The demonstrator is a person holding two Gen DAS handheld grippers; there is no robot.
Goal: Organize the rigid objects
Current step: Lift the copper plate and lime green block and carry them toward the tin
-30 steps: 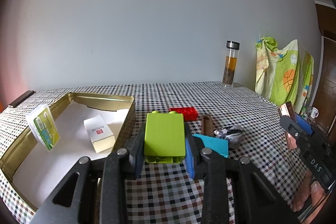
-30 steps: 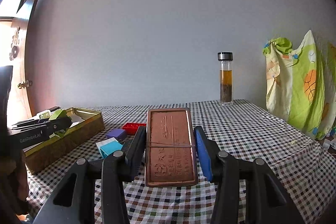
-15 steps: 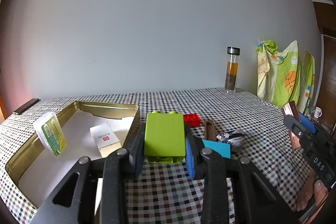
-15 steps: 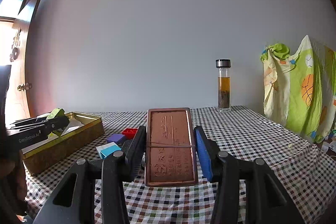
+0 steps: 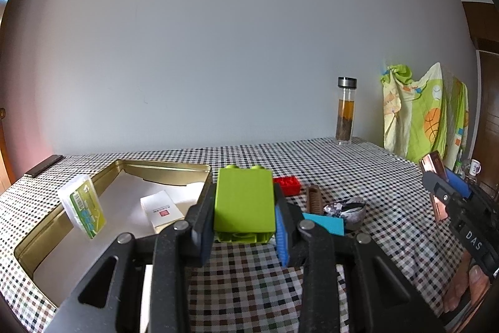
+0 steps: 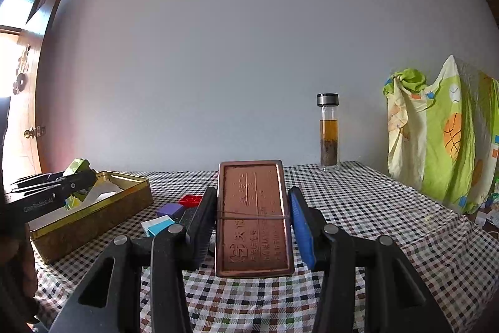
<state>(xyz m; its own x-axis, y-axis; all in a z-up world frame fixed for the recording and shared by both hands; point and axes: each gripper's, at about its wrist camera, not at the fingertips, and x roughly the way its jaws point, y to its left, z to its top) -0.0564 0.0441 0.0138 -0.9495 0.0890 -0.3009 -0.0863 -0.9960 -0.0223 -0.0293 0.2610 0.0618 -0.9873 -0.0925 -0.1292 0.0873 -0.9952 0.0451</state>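
My left gripper (image 5: 244, 208) is shut on a lime green toy brick (image 5: 244, 202), held above the table just right of the gold tin tray (image 5: 165, 169). The tray holds a white box (image 5: 162, 209) and a green-and-white packet (image 5: 82, 209) leaning on its left wall. My right gripper (image 6: 252, 214) is shut on a flat copper-coloured tin (image 6: 253, 217), held above the table. The right gripper also shows in the left wrist view (image 5: 449, 195). The left gripper with the brick shows in the right wrist view (image 6: 59, 186), over the tray (image 6: 93, 219).
On the checked tablecloth lie a red brick (image 5: 288, 184), a brown comb (image 5: 314, 203), a cyan card (image 5: 327, 223), a crumpled wrapper (image 5: 346, 208) and a purple block (image 6: 170, 209). A glass tea bottle (image 6: 328, 131) stands at the back. A green patterned cloth (image 6: 436, 139) hangs at right.
Both grippers have tilted upward a little, so the table sits lower in both views. Each still holds its object.
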